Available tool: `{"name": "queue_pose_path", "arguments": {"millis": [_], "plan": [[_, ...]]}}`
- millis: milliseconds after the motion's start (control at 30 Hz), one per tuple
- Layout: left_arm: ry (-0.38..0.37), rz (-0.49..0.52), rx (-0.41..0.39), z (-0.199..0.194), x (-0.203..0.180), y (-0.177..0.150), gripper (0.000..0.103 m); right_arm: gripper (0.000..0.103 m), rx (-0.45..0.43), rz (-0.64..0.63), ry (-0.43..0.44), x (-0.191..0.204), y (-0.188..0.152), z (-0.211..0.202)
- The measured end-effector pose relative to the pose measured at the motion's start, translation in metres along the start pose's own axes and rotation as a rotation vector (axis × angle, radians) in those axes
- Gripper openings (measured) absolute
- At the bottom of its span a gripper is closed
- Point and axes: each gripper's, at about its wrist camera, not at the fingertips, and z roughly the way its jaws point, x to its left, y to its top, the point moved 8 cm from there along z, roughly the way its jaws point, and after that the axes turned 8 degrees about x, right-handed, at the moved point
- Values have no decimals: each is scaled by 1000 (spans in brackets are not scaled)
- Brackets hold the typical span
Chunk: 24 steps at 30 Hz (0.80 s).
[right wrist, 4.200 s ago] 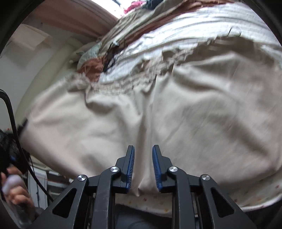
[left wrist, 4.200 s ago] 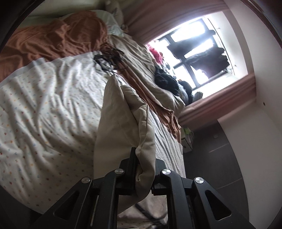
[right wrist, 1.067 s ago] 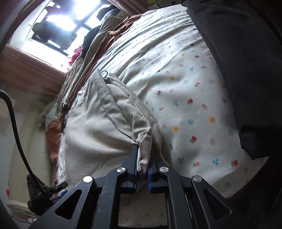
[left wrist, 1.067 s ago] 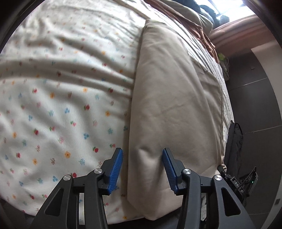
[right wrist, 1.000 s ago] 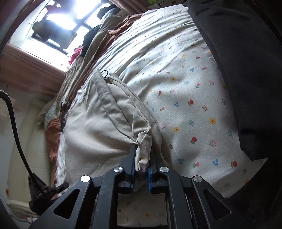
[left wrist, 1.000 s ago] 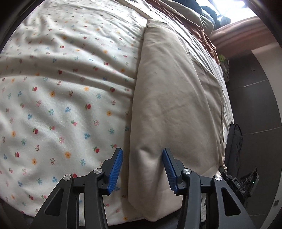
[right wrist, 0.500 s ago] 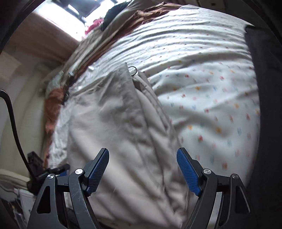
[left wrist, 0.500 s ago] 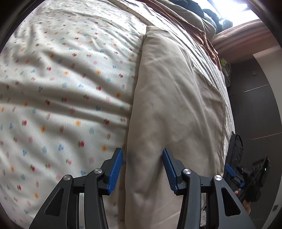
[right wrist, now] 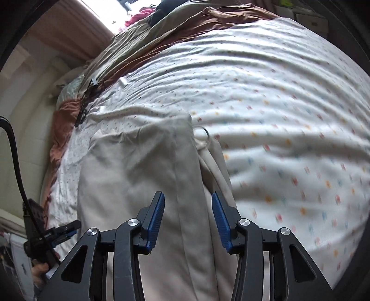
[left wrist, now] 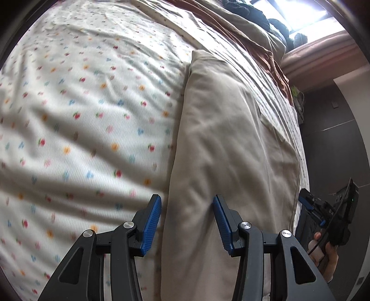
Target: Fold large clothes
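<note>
A beige garment lies folded lengthwise on a white floral bedsheet. It also shows in the right wrist view, with a small metal ring at its far corner. My left gripper is open and empty, its blue pads straddling the garment's near folded edge. My right gripper is open and empty above the garment's other end, over a long seam. Each gripper shows in the other's view, at the right edge of the left wrist view and the lower left of the right wrist view.
A brown blanket and olive bedding lie along the far side of the bed, with dark clothes by the bright window. Dark floor runs beside the bed edge. A black cable hangs at left.
My right gripper let go of the garment's bunched edge, opened wide and then narrowed a little. My left gripper stayed open and drew closer over the folded edge.
</note>
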Motion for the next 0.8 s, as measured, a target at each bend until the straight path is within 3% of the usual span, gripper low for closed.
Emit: {"name": "queue_pose_path", "arguments": {"millis": [100,200,367,500,567,633,667,733,767,800], "plan": [[4,0,-1,4,-2,8,49,29,40,-6,-32,-2,14,23],[10,4,-3,4,-3,12,49,4,40,-2,-9,-8,21,32],[11,18,-3,3,-7,9,49,3,-45,-45,-47,-3,28,6],[15,26,5,8,-11,7,49,3,-33,-39,-120,-17,23,14],[35,38,-1,9,-11,6,49,3,-20,-3,-112,-27,19,24],[53,43,-2,9,-11,6,49,6,-13,32,-76,-31,20,23],[52,39,-1,8,-10,7,49,14,-3,42,-47,-32,20,20],[53,36,-6,6,-10,9,49,39,4,46,10,-34,21,11],[55,37,-11,5,-10,10,49,60,-1,39,40,-34,20,7],[57,37,-16,4,-11,12,49,69,-1,31,68,-35,21,4]]}}
